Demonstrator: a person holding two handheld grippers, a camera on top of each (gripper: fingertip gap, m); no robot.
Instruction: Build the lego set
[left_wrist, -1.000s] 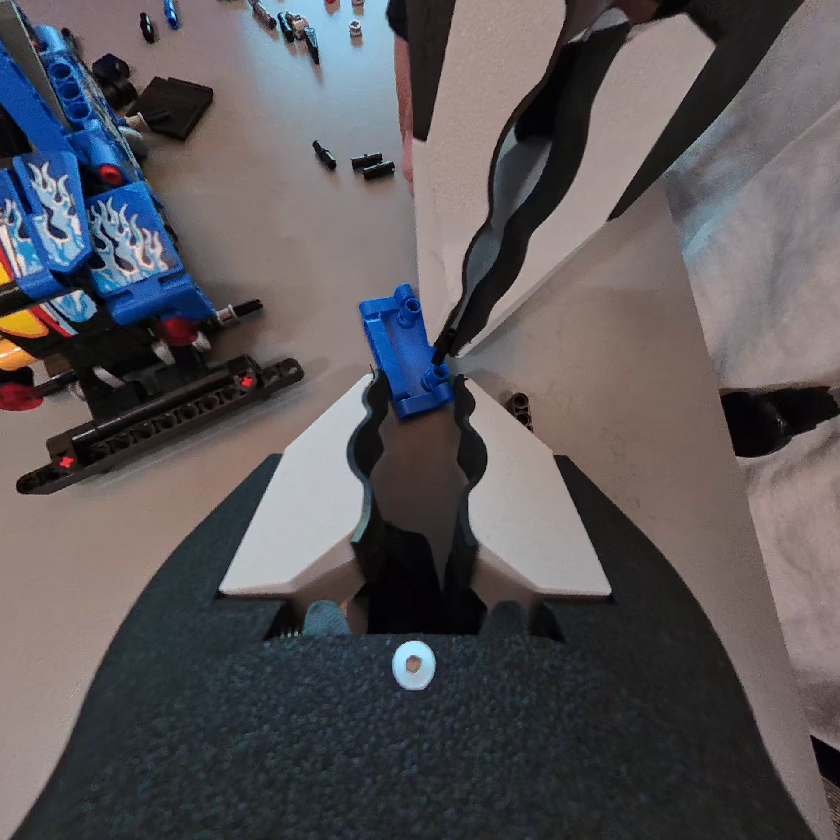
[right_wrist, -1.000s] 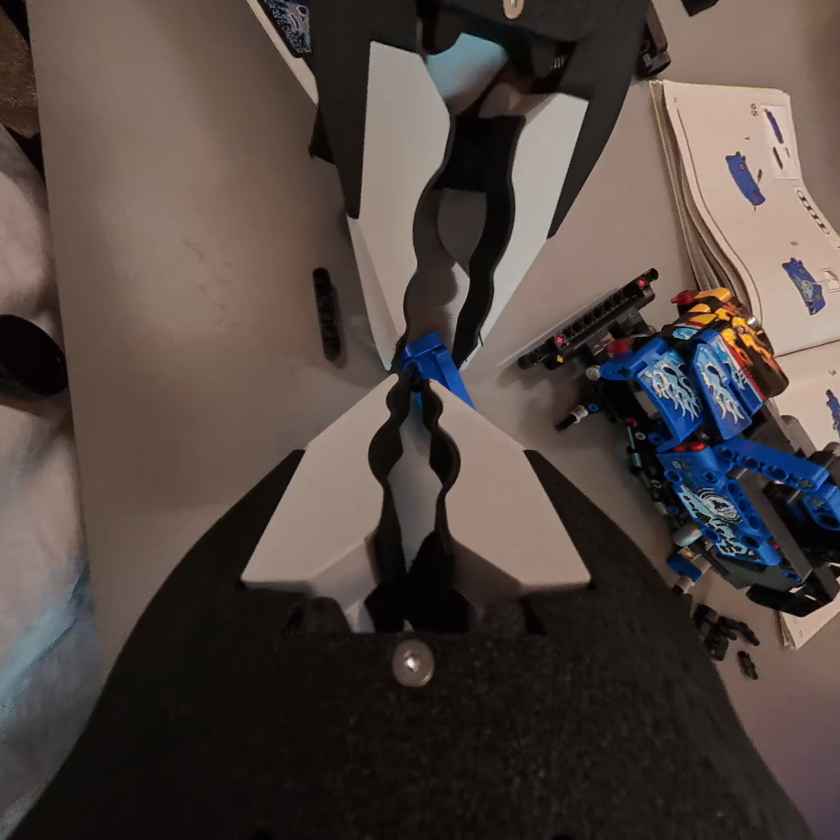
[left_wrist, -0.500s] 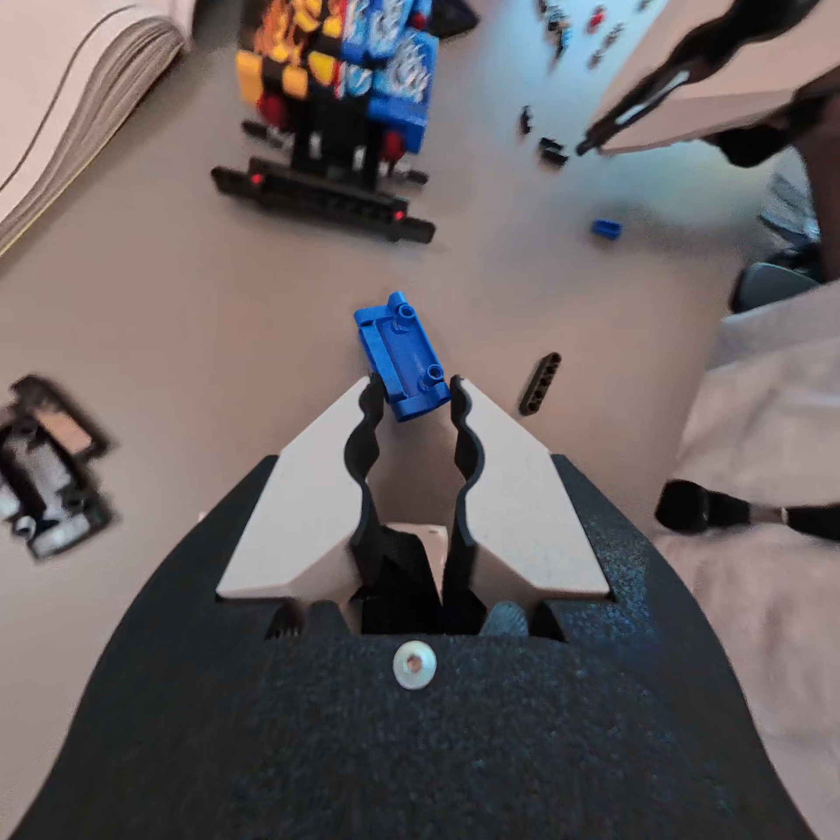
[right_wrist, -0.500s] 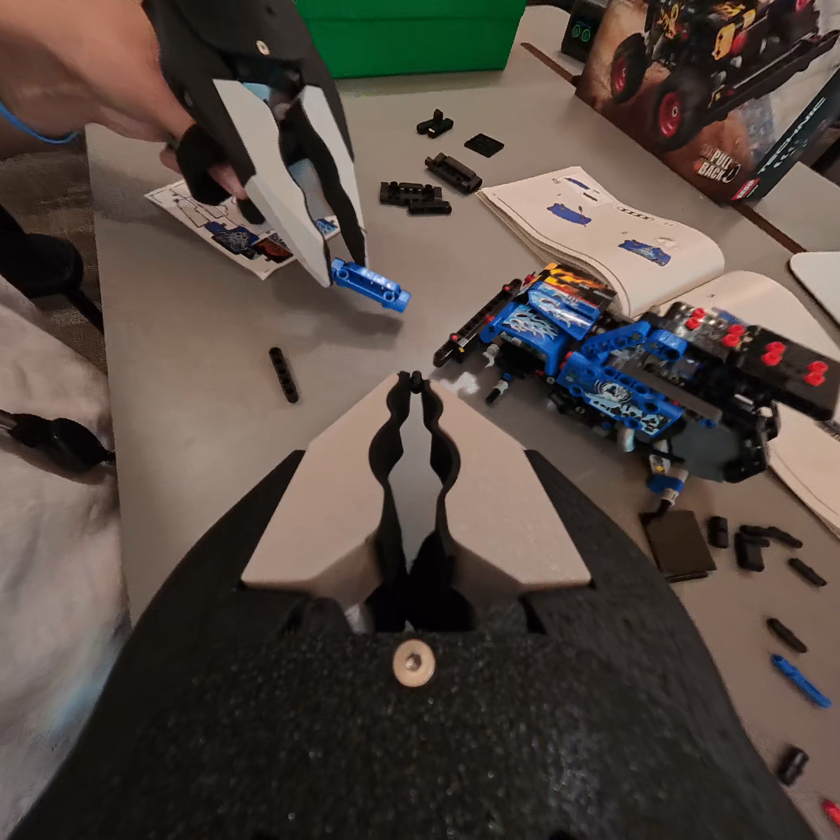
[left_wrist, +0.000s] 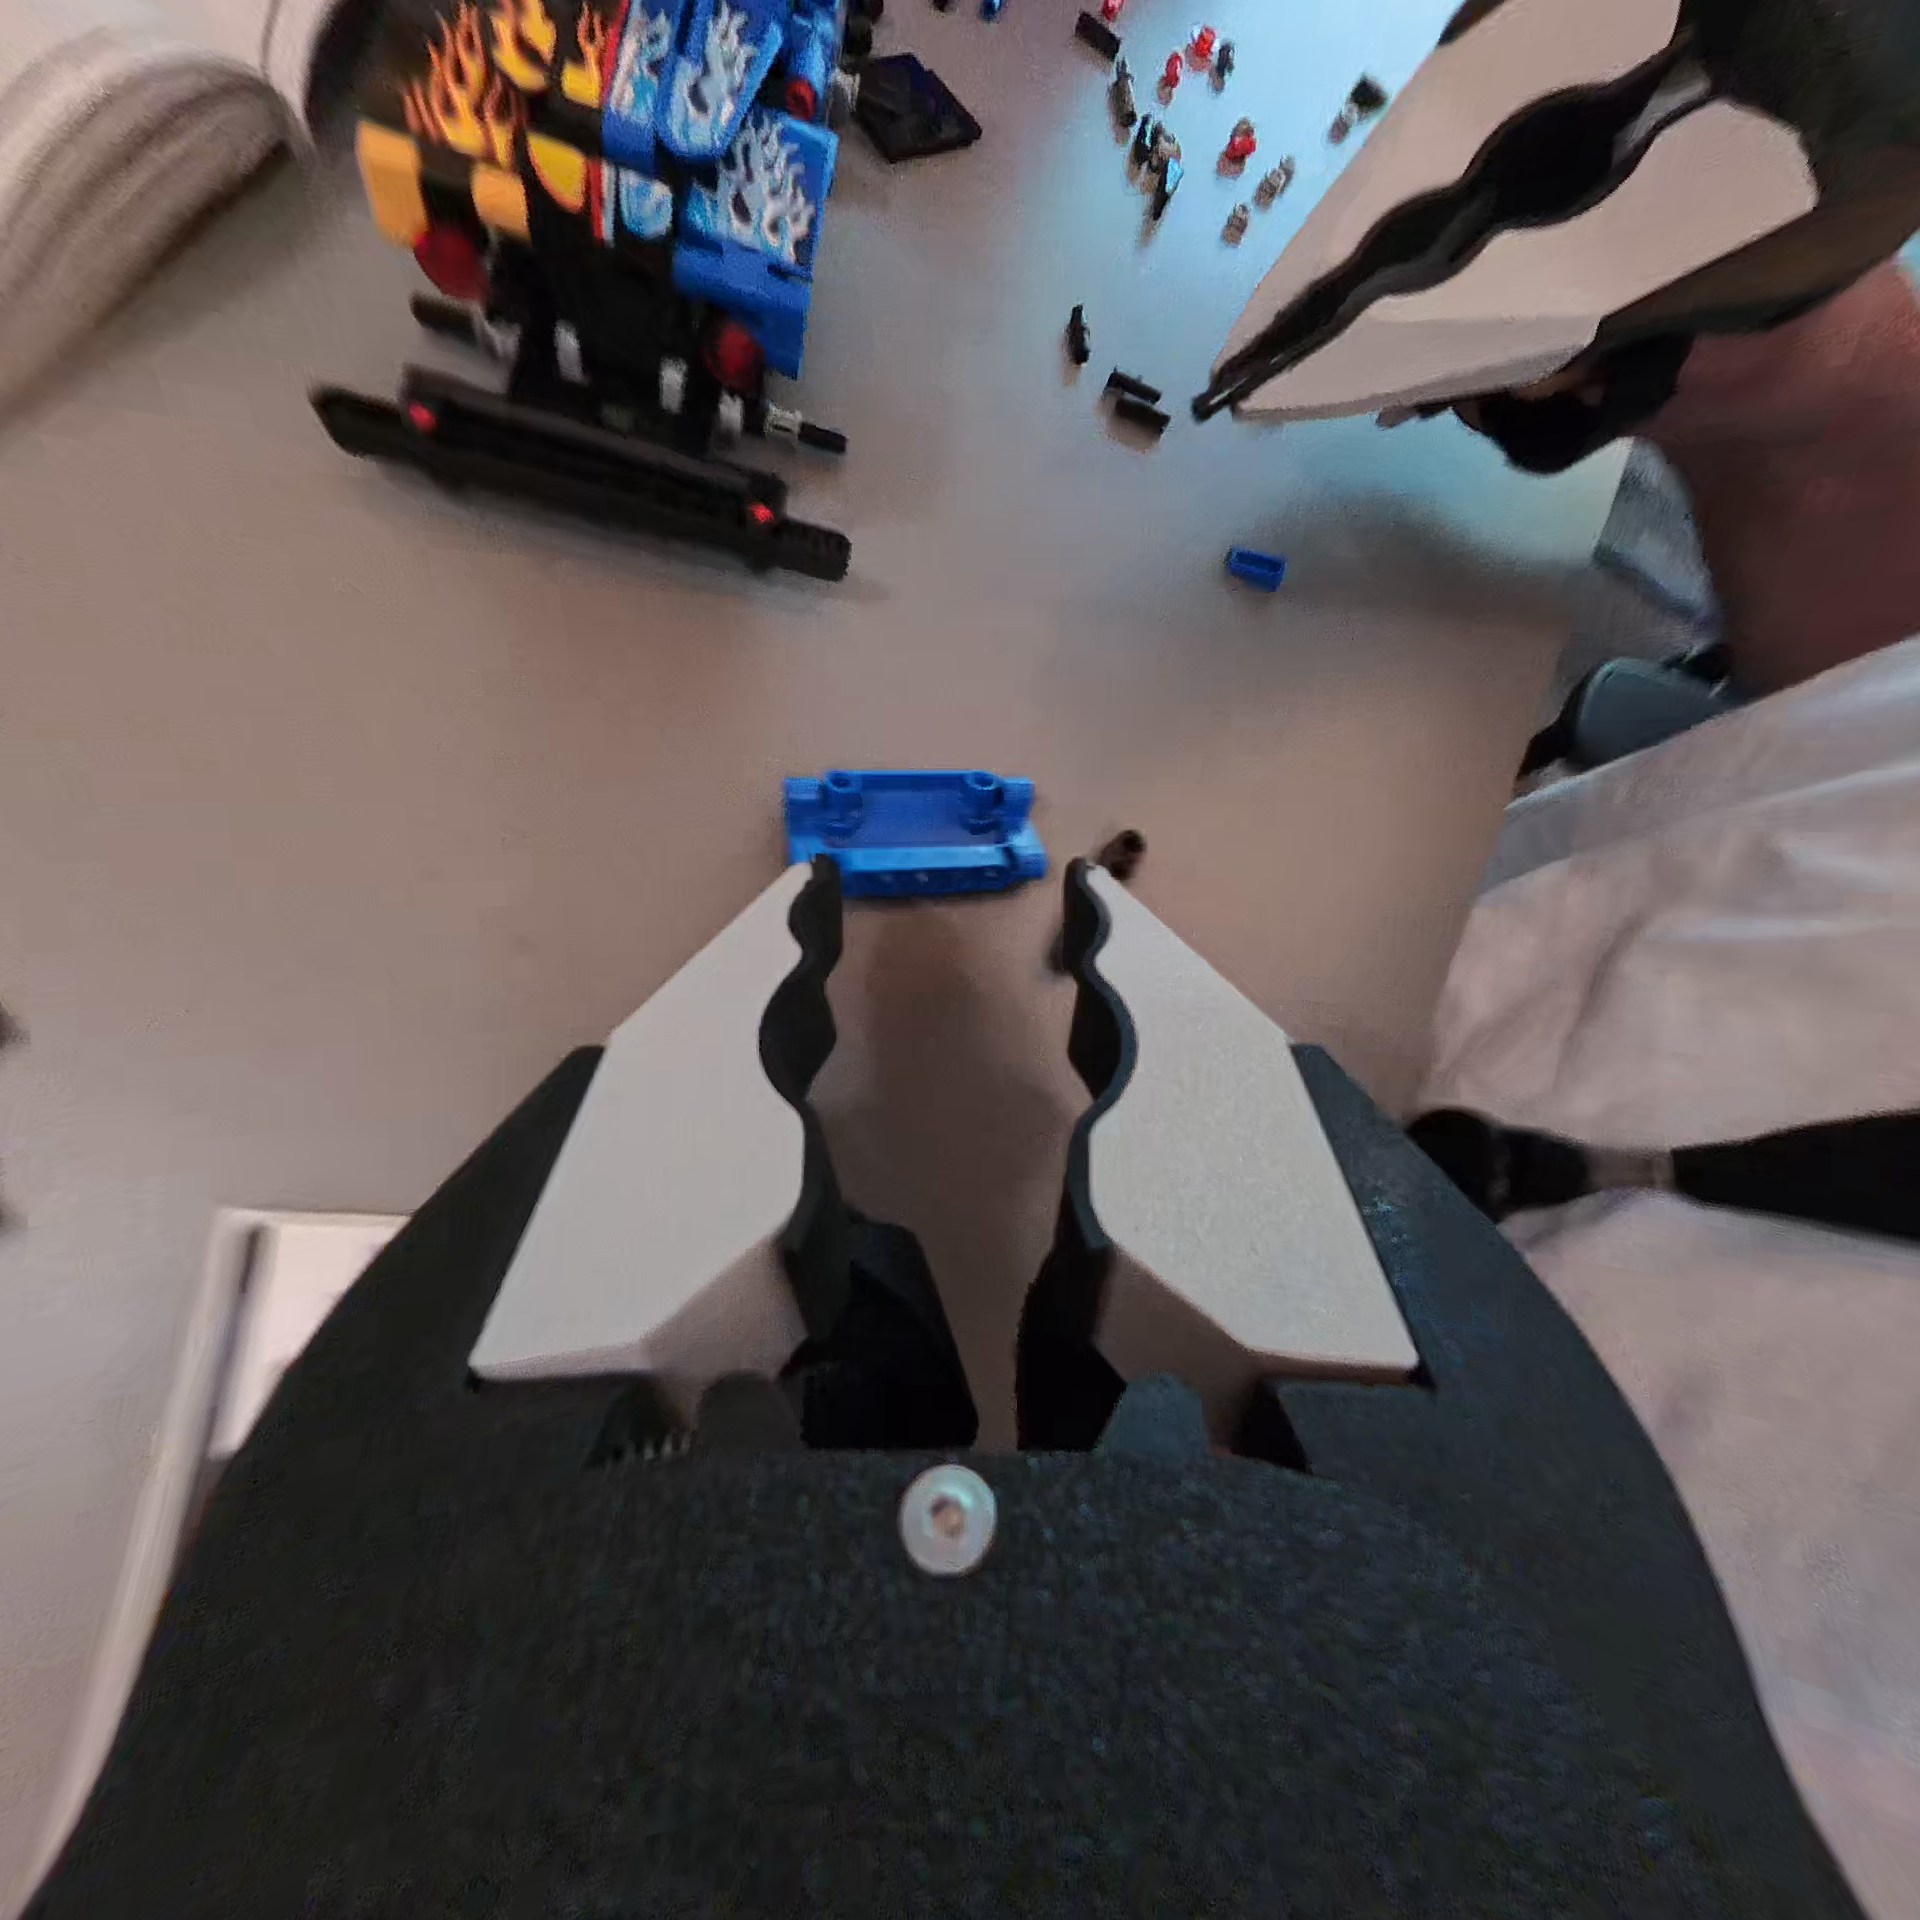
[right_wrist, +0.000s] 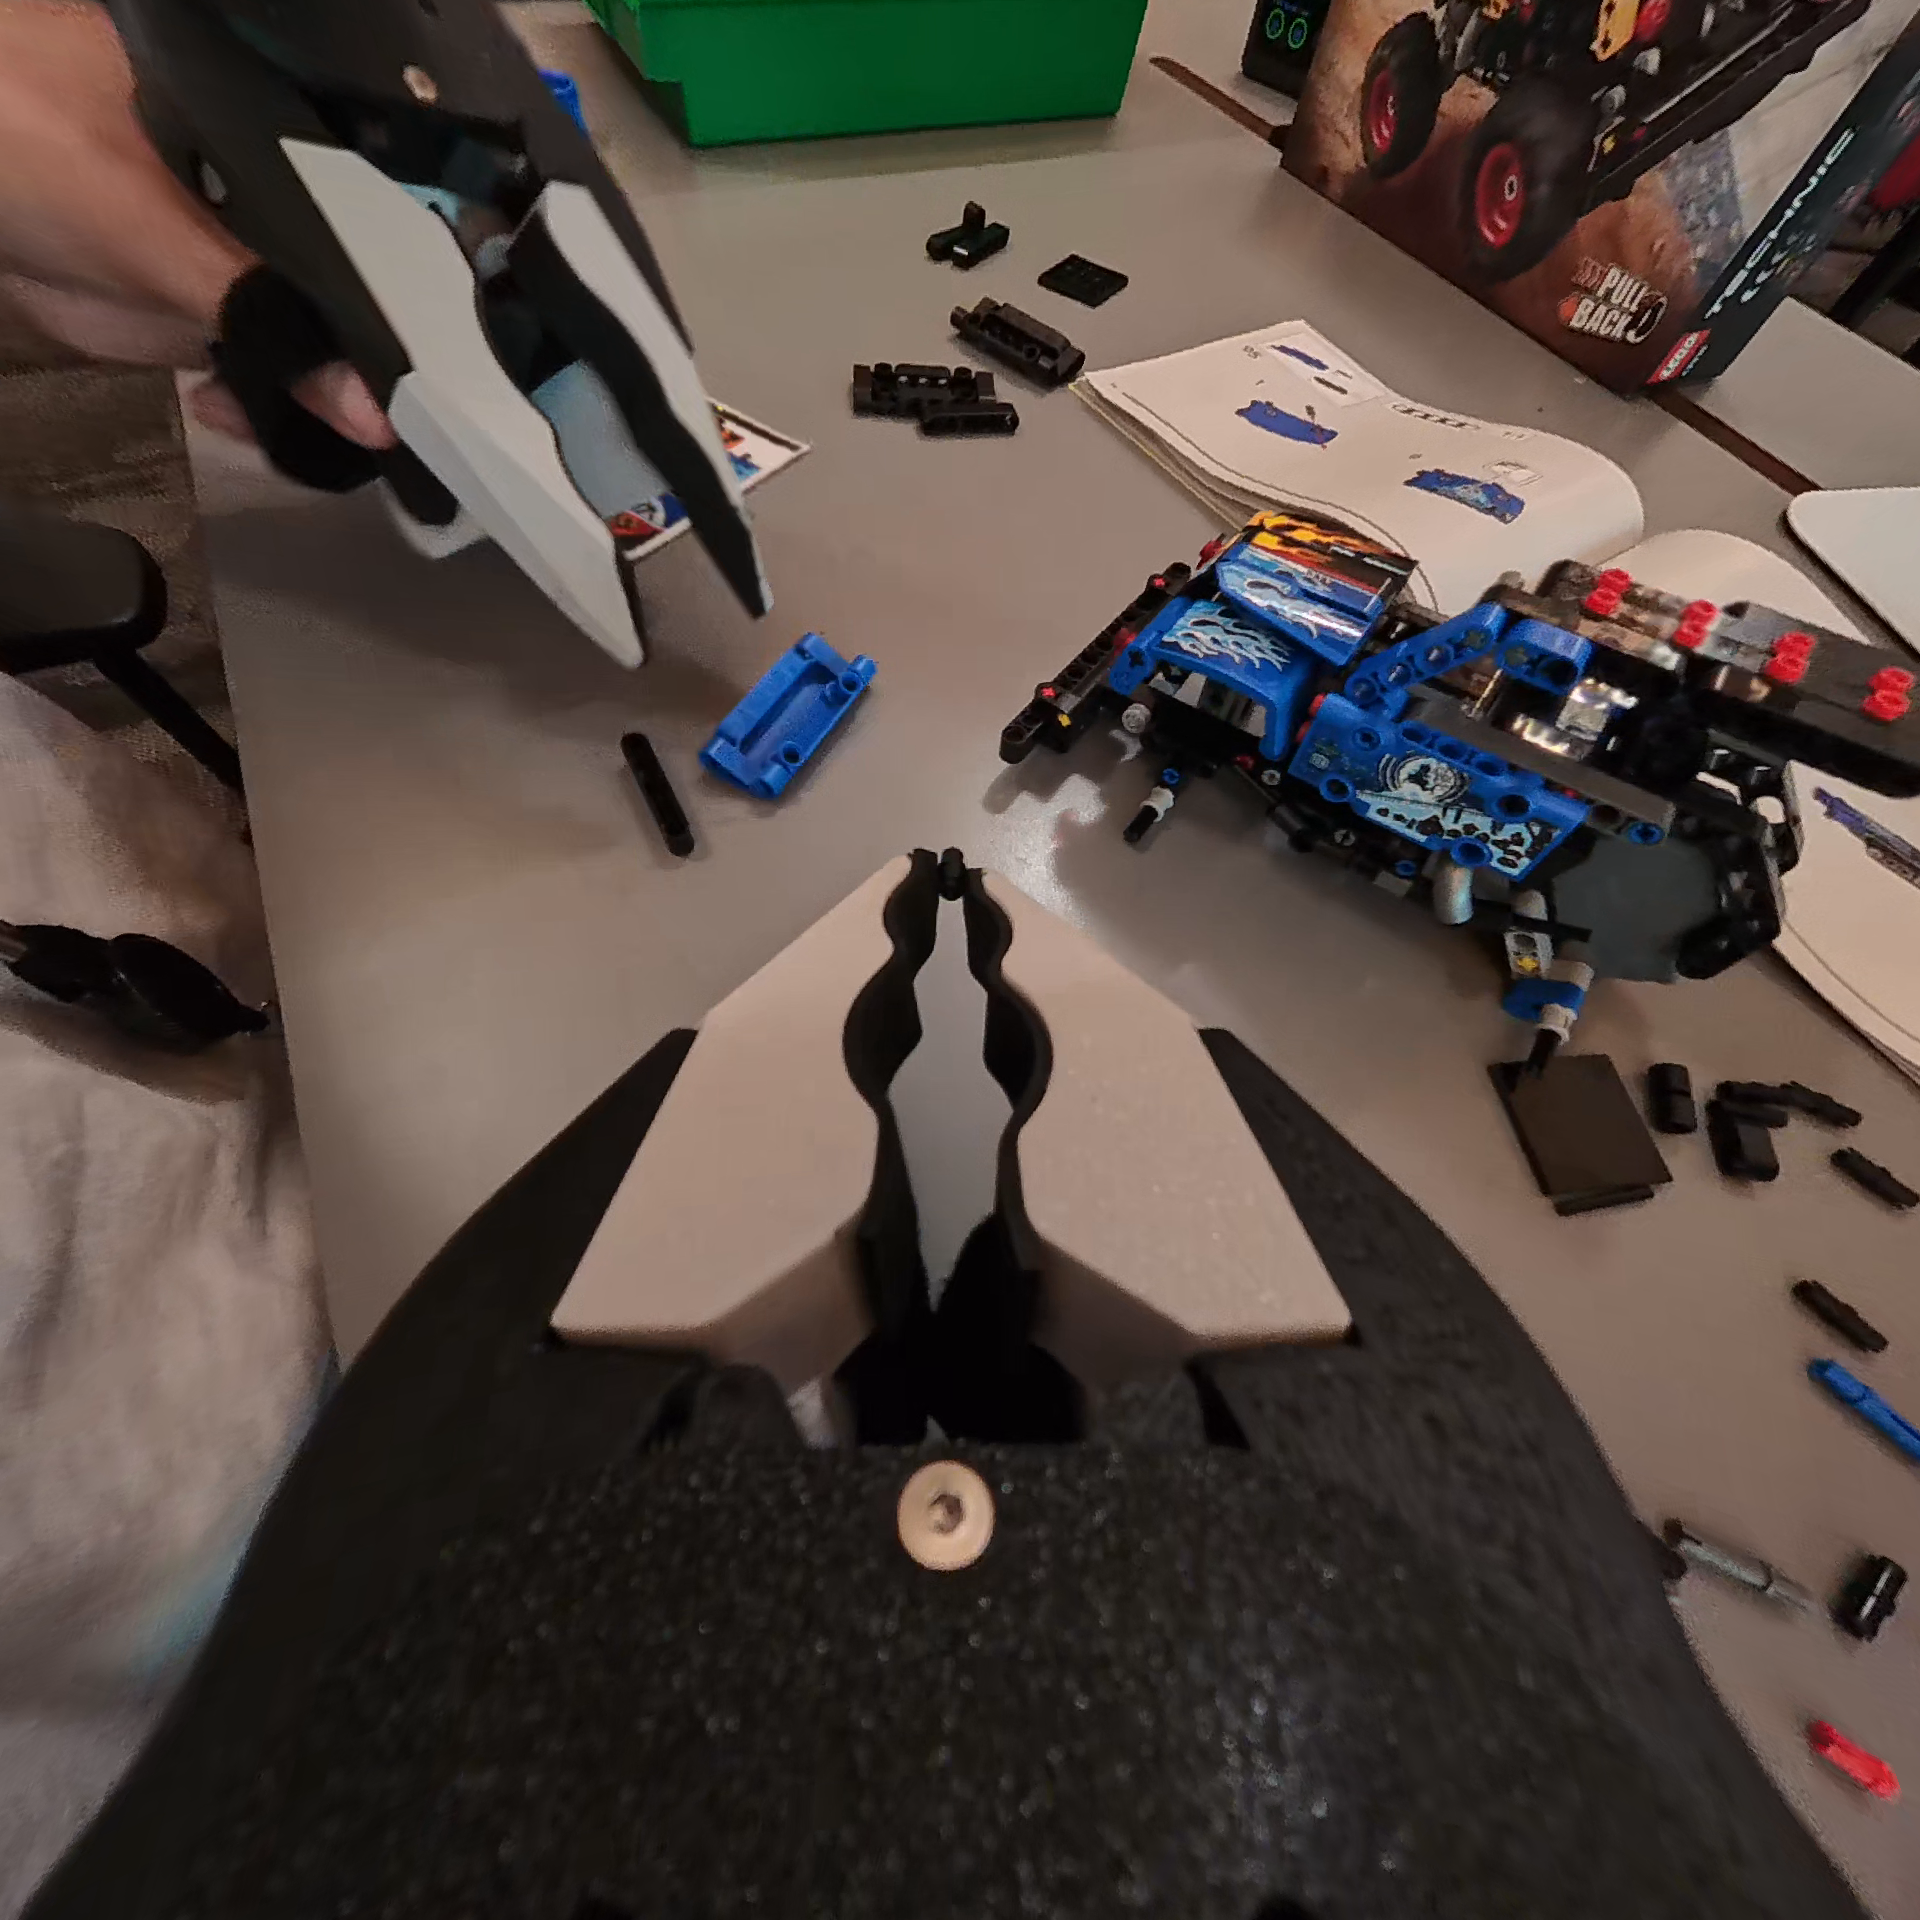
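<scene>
A blue panel piece (left_wrist: 914, 831) lies flat on the grey table just beyond my left gripper (left_wrist: 948, 883), which is open and empty. In the right wrist view the same panel (right_wrist: 787, 715) lies below the raised, open left gripper (right_wrist: 691, 623). My right gripper (right_wrist: 940, 868) is shut on a small black pin at its tips, held above the table between the panel and the truck. The partly built blue and black truck with flame stickers (right_wrist: 1455, 727) lies to its right and also shows in the left wrist view (left_wrist: 603, 208).
A short black beam (right_wrist: 657, 795) lies beside the panel. An open instruction booklet (right_wrist: 1351, 436), a sticker sheet (right_wrist: 727, 468), a green bin (right_wrist: 883, 62) and the set's box (right_wrist: 1610, 156) stand farther back. Loose pins and a black plate (right_wrist: 1579, 1132) lie at the right. A small blue piece (left_wrist: 1255, 568) lies apart.
My left gripper opened and let go of the blue panel, which now lies flat on the table. My right gripper drew back from the panel, still shut on the pin.
</scene>
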